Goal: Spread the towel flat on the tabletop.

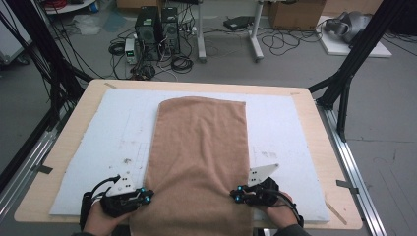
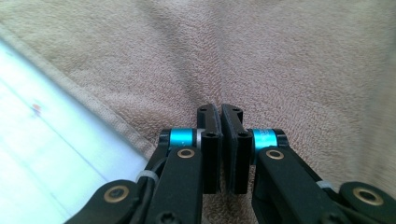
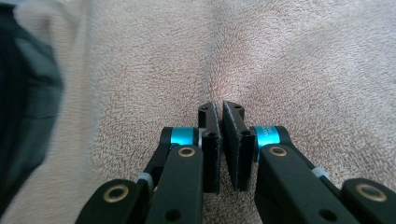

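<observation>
The towel (image 1: pixel 199 157) is tan terry cloth, matt and nubbly. The tabletop (image 1: pixel 314 128) is pale smooth wood under a matt white sheet (image 1: pixel 275 123).

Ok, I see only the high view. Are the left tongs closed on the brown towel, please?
Observer: Yes. In the left gripper view the left tongs are shut, pinching a ridge of the towel.
Operator: And the right ones?
Observer: The right tongs are shut too, with a towel crease running away from their tips.
Operator: Is the left grip near the hem?
Observer: Yes, the hem lies just beside it, with the white mat beyond.
</observation>
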A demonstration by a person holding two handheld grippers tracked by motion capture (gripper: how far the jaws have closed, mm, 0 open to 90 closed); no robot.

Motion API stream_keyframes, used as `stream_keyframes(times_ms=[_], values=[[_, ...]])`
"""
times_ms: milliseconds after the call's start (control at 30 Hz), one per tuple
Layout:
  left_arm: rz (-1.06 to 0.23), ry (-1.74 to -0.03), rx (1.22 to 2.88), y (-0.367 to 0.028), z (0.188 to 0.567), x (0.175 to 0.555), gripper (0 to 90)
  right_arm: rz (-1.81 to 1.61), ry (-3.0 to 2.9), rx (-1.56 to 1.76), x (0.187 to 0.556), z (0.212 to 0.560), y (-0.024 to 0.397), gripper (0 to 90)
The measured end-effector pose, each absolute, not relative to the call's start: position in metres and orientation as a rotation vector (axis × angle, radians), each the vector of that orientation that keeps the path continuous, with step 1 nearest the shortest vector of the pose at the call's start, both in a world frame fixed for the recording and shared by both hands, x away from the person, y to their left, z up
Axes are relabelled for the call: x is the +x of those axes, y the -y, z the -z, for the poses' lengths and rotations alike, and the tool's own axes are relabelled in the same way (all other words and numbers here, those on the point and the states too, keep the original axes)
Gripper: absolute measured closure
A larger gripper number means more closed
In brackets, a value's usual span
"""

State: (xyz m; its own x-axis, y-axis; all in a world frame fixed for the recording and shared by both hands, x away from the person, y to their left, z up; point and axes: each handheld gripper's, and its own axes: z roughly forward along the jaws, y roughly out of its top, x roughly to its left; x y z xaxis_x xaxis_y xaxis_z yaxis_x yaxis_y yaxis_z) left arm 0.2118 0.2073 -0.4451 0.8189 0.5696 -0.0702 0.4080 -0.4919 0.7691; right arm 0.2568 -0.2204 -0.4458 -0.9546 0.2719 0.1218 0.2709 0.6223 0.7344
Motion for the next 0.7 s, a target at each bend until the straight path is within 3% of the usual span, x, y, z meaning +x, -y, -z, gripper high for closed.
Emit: stream_keyframes(times_ms=[200, 700], values=[[-0.243, -0.708, 2.117, -0.214, 0.431, 0.208, 80.4, -1.365, -2.776, 0.504, 0.252, 0.430, 0.230, 78.5], [-0.281, -0.800, 2.013, -0.212, 0.413, 0.264, 54.1, -1.380, -2.654, 0.688, 0.306, 0.416, 0.224, 46.5]])
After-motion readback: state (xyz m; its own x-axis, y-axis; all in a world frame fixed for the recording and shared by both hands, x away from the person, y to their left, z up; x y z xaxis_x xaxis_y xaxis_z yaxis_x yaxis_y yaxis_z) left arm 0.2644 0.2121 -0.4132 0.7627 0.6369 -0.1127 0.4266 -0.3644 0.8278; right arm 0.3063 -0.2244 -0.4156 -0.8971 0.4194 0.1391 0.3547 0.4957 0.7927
